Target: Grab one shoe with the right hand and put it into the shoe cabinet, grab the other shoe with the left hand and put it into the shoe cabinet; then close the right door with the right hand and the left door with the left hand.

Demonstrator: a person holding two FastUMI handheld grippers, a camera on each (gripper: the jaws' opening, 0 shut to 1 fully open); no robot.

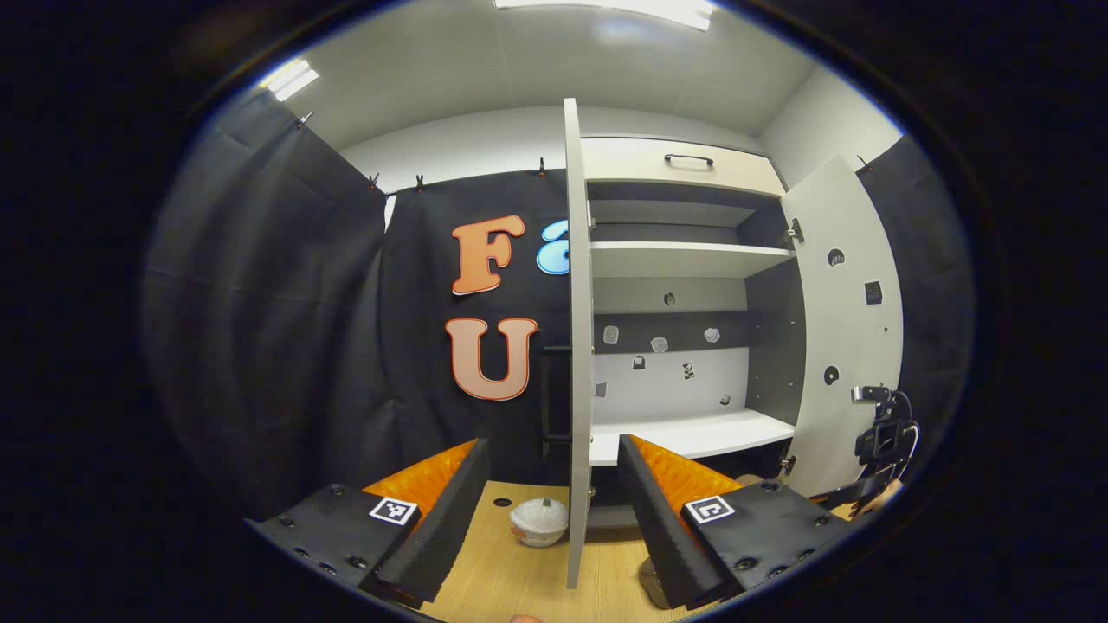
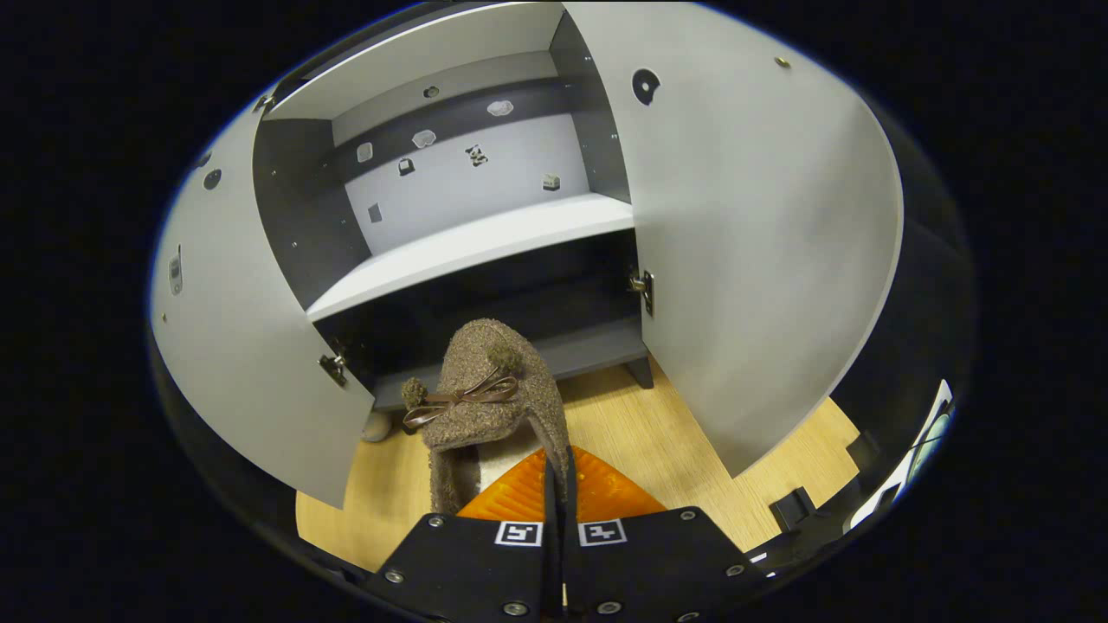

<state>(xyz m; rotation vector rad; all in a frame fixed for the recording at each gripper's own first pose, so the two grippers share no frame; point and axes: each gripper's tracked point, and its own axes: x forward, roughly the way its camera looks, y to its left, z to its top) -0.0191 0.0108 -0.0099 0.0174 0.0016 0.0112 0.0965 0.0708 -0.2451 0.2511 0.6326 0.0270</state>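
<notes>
Ahead of my left gripper point(image 1: 551, 506), whose fingers stand spread with nothing between them, the white edge-on left door point(image 1: 577, 346) of the white shoe cabinet point(image 1: 684, 260) rises, a small pale rounded thing point(image 1: 538, 522) lying on the wooden floor point(image 1: 511, 571) just beside it. My right gripper point(image 2: 557, 472) is clenched on the collar edge of the brown fuzzy slipper with a ribbon bow point(image 2: 485, 389), toe pointing at the dark bottom shelf point(image 2: 554, 350). I judge it light and floppy; a pinched rim may sag.
</notes>
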